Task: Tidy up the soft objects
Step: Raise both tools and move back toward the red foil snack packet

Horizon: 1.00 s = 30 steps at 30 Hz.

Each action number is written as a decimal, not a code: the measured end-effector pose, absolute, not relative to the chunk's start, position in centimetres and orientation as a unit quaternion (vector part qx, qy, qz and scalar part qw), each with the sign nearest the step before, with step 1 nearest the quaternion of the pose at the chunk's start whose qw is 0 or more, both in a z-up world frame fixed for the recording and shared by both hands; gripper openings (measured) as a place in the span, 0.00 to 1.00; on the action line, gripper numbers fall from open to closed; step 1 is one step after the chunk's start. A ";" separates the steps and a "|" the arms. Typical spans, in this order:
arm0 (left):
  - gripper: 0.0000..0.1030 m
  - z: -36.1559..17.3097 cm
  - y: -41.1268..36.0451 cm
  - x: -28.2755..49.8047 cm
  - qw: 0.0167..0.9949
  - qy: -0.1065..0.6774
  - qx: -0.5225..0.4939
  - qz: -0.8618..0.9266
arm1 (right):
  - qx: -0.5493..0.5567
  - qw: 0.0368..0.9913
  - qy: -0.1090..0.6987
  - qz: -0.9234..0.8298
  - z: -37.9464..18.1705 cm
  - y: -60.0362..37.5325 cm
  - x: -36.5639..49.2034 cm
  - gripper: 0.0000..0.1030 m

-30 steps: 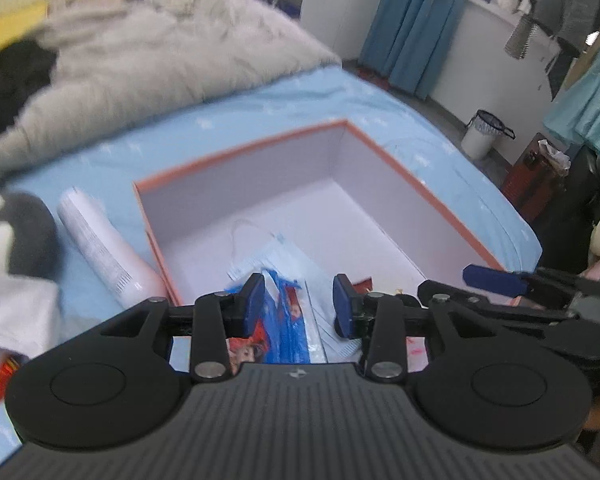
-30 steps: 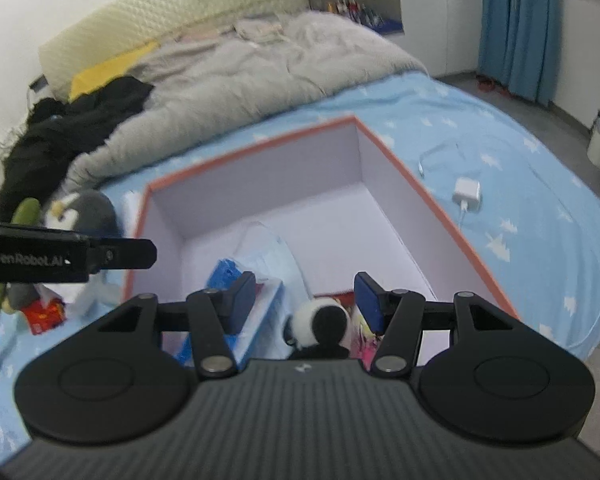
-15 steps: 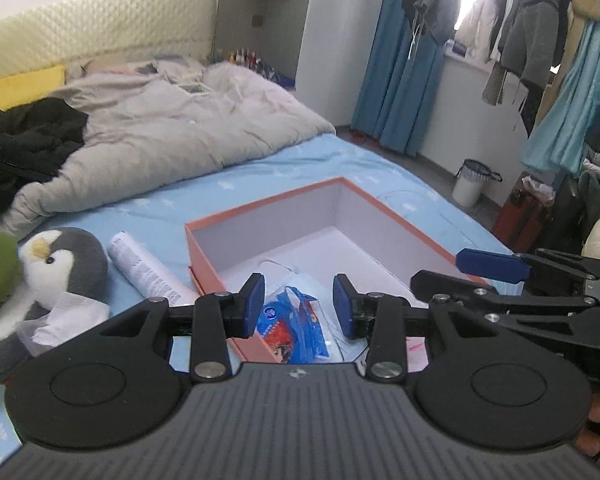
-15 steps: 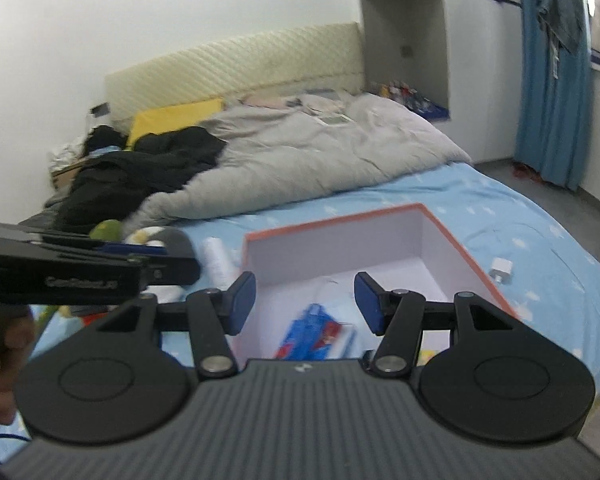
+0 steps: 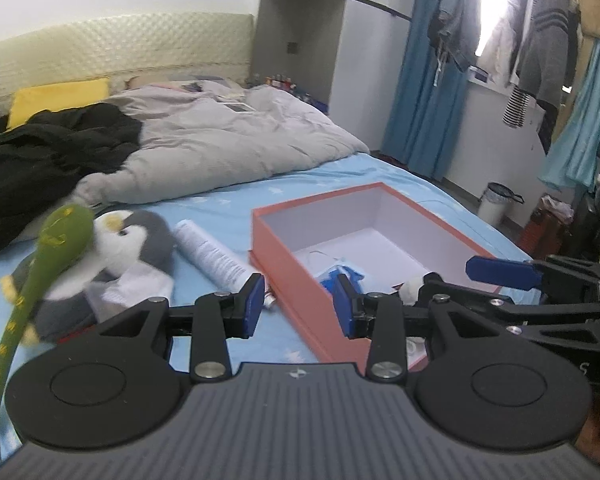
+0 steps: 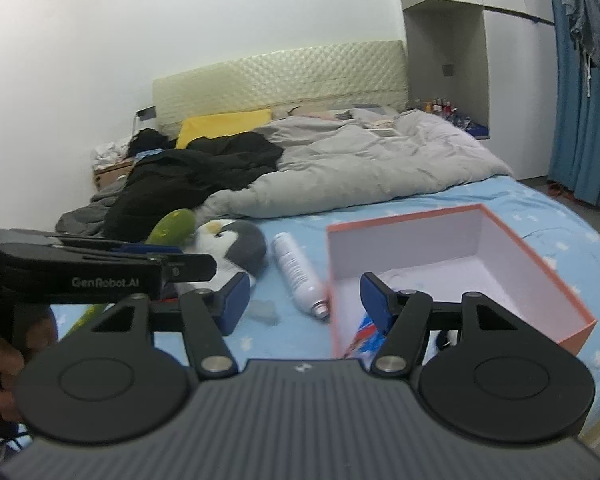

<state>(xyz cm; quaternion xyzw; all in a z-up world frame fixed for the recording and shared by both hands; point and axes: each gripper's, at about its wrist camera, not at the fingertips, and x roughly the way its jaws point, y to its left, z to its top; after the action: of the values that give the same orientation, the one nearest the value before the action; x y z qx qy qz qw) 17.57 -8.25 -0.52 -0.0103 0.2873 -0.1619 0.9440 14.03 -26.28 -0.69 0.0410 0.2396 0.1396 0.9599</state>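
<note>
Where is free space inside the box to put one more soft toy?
The far half of the orange cardboard box, along its white back walls, is bare. The near end is crowded with blue packets and a small white plush.

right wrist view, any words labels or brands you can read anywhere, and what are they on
"GenRobot.AI": white lettering on the side of the left gripper, seen in the right wrist view.
White spray can on the bed: grey print, too blurred to read.
Blue packet in the orange box: printed, too small to read.
A pale mark at the right edge of the left wrist view: cut off, not readable.
</note>
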 end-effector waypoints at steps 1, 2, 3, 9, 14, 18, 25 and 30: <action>0.42 -0.6 -7.6 16.8 0.946 0.284 -0.015 -0.156 | 0.042 0.959 0.242 0.140 -0.9 -25.9 13.8 0.62; 0.42 -0.8 -7.2 16.3 0.946 0.284 -0.021 -0.152 | 0.040 0.959 0.242 0.142 -1.0 -25.5 13.5 0.62; 0.42 -1.0 -6.9 15.9 0.946 0.285 -0.025 -0.150 | 0.038 0.959 0.242 0.144 -1.2 -25.2 13.3 0.62; 0.42 -2.2 -4.3 12.9 0.947 0.287 -0.050 -0.133 | 0.029 0.953 0.254 0.164 -2.7 -22.6 11.4 0.62; 0.42 -3.4 -2.8 11.0 0.948 0.291 -0.065 -0.113 | 0.026 0.946 0.270 0.175 -3.8 -21.2 10.2 0.62; 0.42 -4.3 -1.6 9.7 0.948 0.296 -0.067 -0.094 | 0.021 0.944 0.273 0.184 -4.1 -20.4 9.5 0.62; 0.42 -6.2 0.3 7.9 0.944 0.312 -0.084 -0.063 | 0.016 0.936 0.291 0.199 -5.3 -18.9 8.5 0.62; 0.42 -8.1 1.0 6.9 0.940 0.325 -0.099 -0.038 | 0.009 0.928 0.313 0.201 -6.7 -18.3 7.7 0.62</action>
<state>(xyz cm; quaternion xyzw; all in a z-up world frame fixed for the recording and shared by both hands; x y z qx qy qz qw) 6.87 1.04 -8.09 -0.0988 0.3246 -0.0381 0.9399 7.74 -18.28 -6.66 0.0093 0.3126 0.2006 0.9284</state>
